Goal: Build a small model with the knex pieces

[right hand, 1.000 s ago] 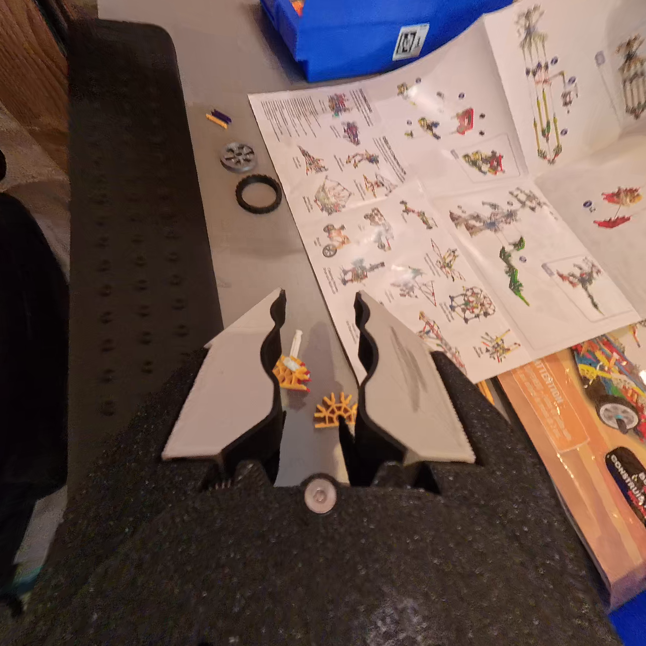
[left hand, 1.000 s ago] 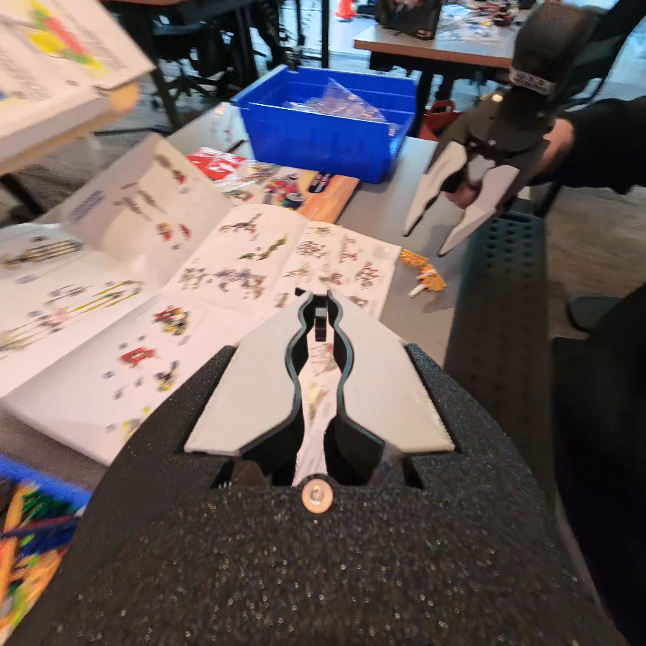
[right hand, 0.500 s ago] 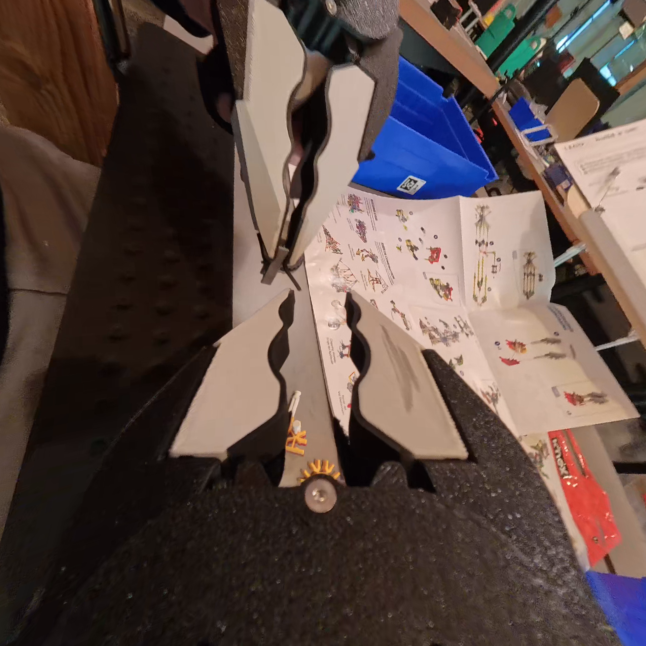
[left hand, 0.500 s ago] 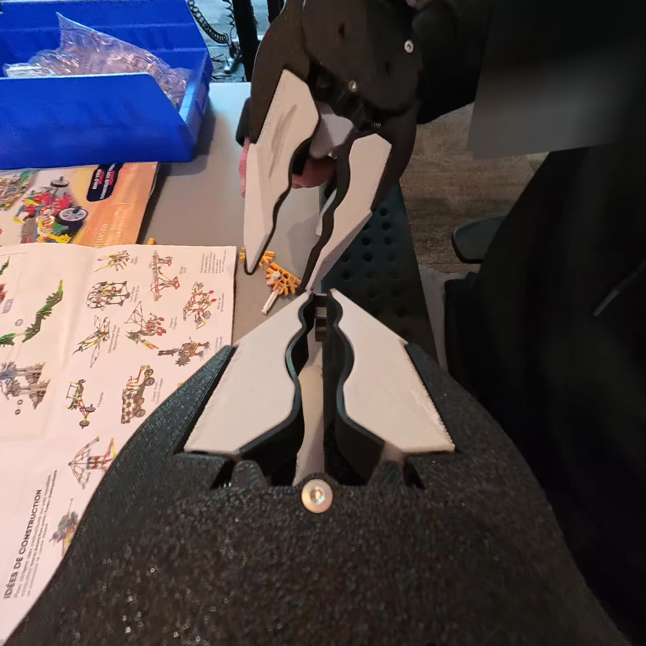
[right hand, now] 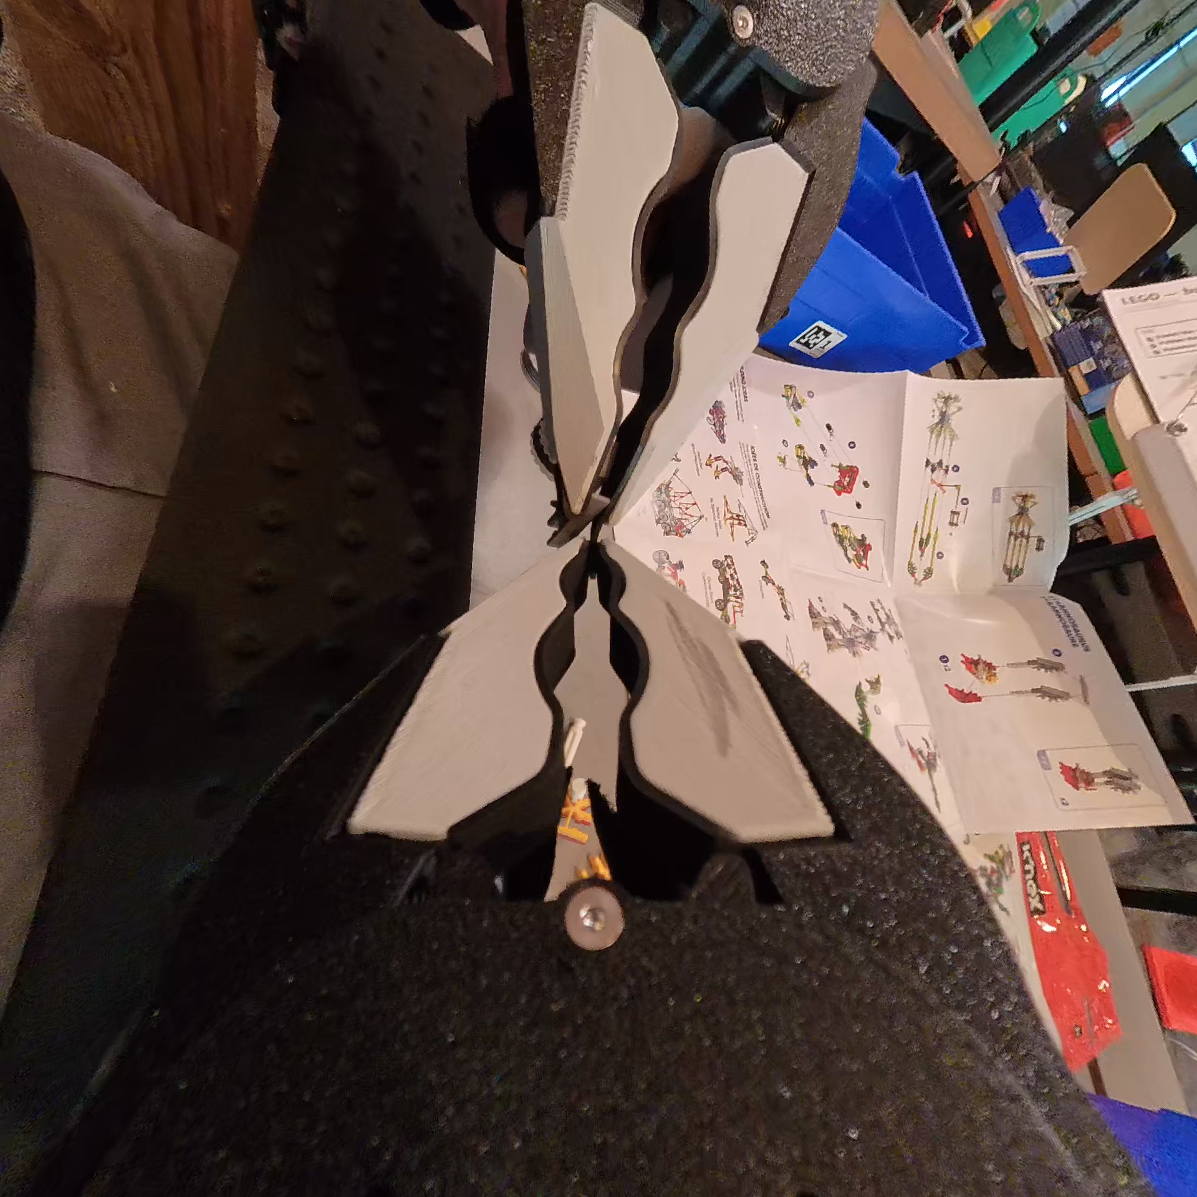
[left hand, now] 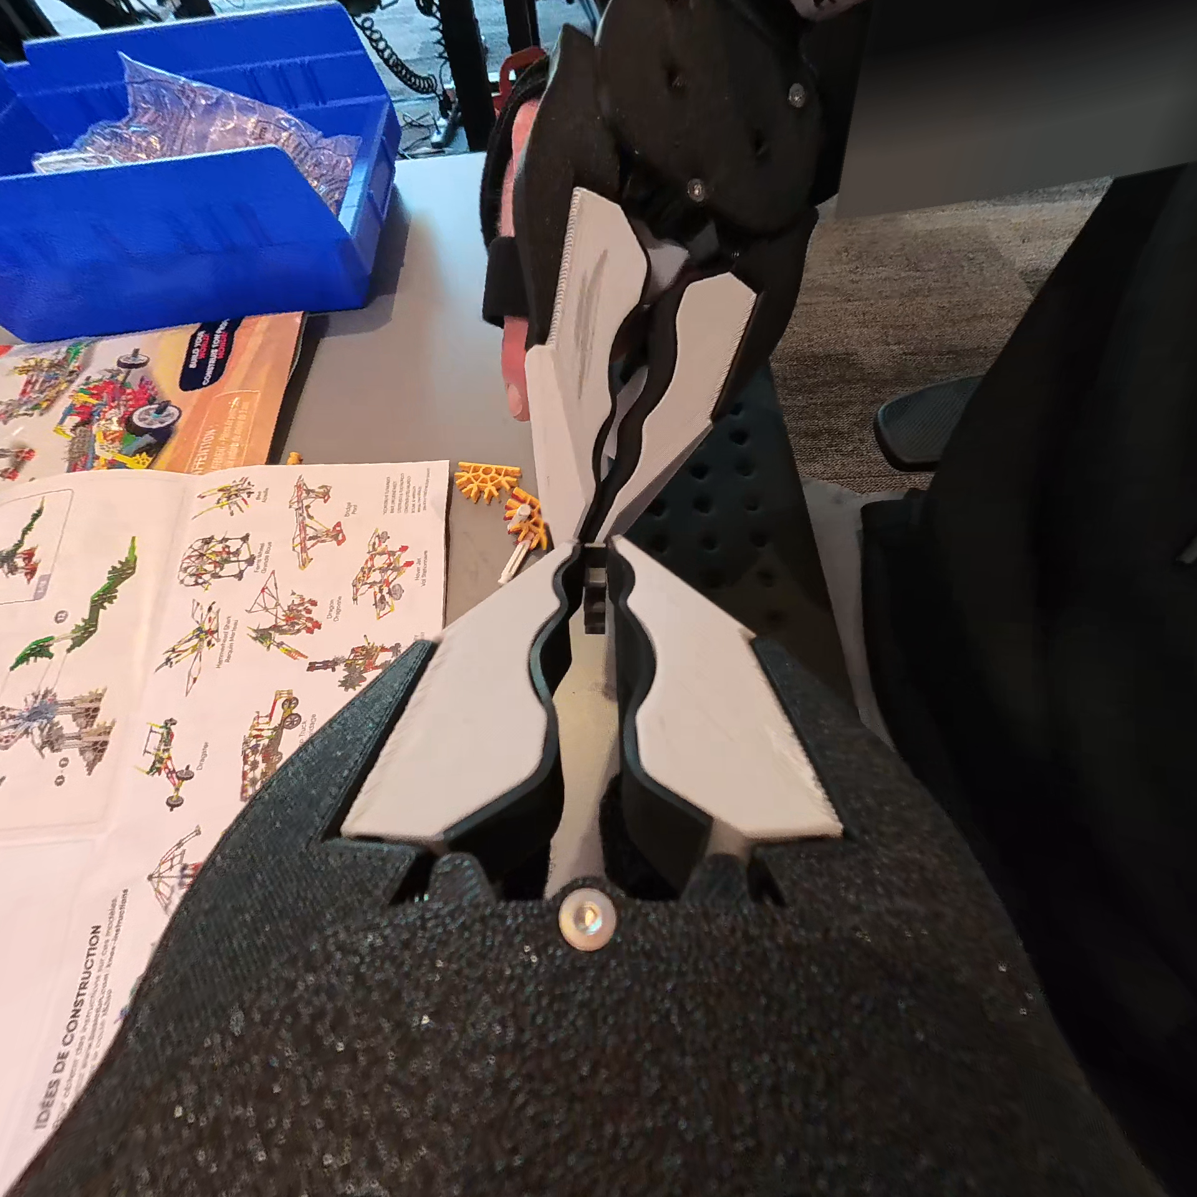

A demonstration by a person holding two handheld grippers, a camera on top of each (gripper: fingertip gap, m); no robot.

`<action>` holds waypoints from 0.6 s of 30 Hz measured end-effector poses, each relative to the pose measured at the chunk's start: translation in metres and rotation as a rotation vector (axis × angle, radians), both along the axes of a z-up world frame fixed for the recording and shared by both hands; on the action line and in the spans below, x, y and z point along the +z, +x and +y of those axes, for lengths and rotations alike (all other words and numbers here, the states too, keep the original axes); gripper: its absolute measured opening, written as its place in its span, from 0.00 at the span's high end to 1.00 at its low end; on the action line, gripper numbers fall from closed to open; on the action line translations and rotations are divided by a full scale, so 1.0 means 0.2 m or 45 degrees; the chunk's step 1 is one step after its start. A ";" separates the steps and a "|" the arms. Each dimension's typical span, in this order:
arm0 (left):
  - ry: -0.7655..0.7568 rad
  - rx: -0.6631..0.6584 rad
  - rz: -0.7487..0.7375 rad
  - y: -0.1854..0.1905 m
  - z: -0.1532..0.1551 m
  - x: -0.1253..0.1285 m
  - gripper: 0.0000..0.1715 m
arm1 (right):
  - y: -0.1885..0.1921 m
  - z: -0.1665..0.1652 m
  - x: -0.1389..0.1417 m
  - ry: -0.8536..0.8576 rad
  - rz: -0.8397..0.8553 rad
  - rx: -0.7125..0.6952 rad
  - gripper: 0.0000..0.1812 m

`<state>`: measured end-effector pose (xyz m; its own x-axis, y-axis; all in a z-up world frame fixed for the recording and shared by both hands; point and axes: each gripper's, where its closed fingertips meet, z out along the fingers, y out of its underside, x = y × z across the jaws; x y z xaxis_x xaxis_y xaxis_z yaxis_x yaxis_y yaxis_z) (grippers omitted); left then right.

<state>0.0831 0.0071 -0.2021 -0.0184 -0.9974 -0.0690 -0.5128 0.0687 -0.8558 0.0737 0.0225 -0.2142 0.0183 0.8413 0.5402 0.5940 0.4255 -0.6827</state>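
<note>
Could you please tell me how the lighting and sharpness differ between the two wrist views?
Left wrist view: cool daylight, blue bin slightly blurred, instruction sheet sharp. Right wrist view: warm orange cast, dark chair in shadow, mild glare on the sheet, edges bent by the wide lens.

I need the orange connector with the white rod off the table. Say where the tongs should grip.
Probably the white rod, which sticks out clear of the orange connector and lies flat on the table. Come from above, tongs closing across the rod.

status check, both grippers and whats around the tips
left gripper shut on small black piece. right gripper shut, tip to tip with it. orange connectors on table below.
</note>
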 end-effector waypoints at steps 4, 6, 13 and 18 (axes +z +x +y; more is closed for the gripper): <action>0.002 0.022 -0.004 -0.01 0.02 -0.02 0.97 | 0.00 0.02 -0.02 -0.056 0.012 -0.042 1.00; -0.003 0.038 -0.017 -0.01 0.04 -0.02 0.97 | 0.00 0.04 -0.01 -0.089 0.029 -0.070 1.00; -0.025 0.038 -0.032 -0.01 0.06 -0.05 0.97 | 0.01 0.08 -0.03 -0.112 0.025 -0.108 1.00; 0.130 -0.001 -0.022 0.01 0.03 -0.04 0.97 | 0.01 0.07 -0.02 -0.168 0.037 -0.089 1.00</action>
<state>0.0857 0.0121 -0.2105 -0.0169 -0.9852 -0.1706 -0.4977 0.1563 -0.8531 0.0760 0.0356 -0.2183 0.0931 0.9013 0.4231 0.5981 0.2891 -0.7475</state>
